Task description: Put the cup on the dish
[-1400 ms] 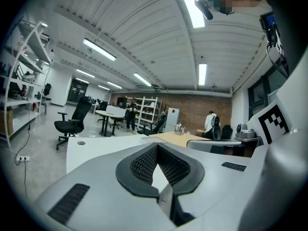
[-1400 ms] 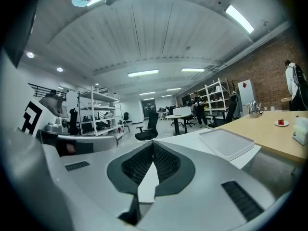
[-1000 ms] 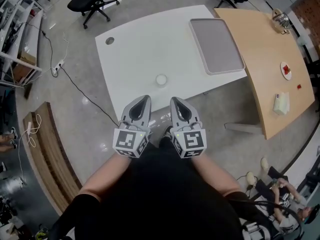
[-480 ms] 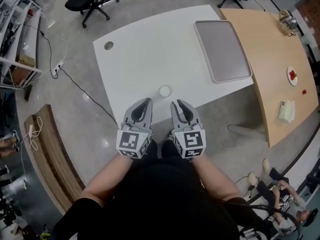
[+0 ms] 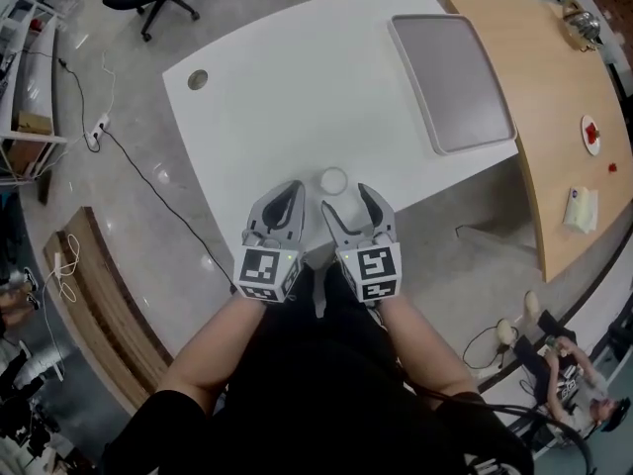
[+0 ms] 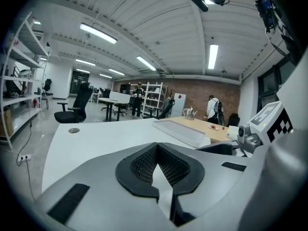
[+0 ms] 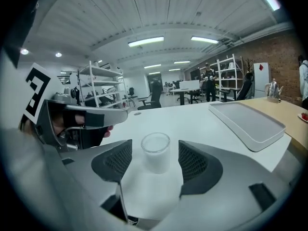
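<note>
Two grippers, reach step. Right gripper [image 5: 344, 198]: jaws just opened wide, cup [image 5: 333, 180] framed just ahead between them, untouched, near table [image 5: 277, 87] front edge. Left gripper [image 5: 289, 194]: closed, empty. Next, likely: advance, clamp cup.

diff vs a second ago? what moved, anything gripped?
Both grippers moved forward toward the cup on the white table. The right gripper has just opened its jaws, which were together; the cup stands just ahead of them, untouched. Nothing is gripped. The left gripper keeps its jaws together, and the cup sits where it was.
</note>
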A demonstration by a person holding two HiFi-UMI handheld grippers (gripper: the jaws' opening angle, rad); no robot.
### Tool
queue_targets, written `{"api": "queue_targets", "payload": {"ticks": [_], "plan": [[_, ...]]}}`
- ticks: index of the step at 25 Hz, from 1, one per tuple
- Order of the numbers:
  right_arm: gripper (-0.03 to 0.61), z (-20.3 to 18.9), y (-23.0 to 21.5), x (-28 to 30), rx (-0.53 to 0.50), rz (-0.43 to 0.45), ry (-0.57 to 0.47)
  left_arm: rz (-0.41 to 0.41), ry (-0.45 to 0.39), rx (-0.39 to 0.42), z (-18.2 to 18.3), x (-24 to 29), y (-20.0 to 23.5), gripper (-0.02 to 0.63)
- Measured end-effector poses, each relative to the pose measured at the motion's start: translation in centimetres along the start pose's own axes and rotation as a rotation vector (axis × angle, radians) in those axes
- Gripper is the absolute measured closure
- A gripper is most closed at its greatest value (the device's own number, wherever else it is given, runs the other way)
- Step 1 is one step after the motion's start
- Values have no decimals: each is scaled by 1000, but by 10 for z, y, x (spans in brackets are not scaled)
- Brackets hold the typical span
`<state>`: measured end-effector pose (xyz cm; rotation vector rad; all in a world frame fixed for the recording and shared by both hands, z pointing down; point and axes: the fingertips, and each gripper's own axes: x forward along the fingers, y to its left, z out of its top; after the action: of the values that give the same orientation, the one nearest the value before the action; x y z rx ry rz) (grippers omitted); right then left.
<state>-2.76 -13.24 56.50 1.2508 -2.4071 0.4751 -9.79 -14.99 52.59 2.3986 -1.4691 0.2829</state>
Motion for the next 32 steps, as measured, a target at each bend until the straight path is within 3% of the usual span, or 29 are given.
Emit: {"api": "queue_targets", "payload": {"ticks": [12, 22, 27, 32], "plan": [[319, -25, -8, 61, -19, -26, 53, -15, 51, -34, -39, 31, 28, 606], [321, -29, -11, 68, -41, -49, 39, -23, 68, -52, -51, 39, 31, 606], [321, -26, -14, 58, -36, -73, 36, -34, 64, -38, -44, 38, 25, 606], [321, 7, -8, 37, -25, -76, 7, -47, 31, -12, -12, 22, 17, 606]]}}
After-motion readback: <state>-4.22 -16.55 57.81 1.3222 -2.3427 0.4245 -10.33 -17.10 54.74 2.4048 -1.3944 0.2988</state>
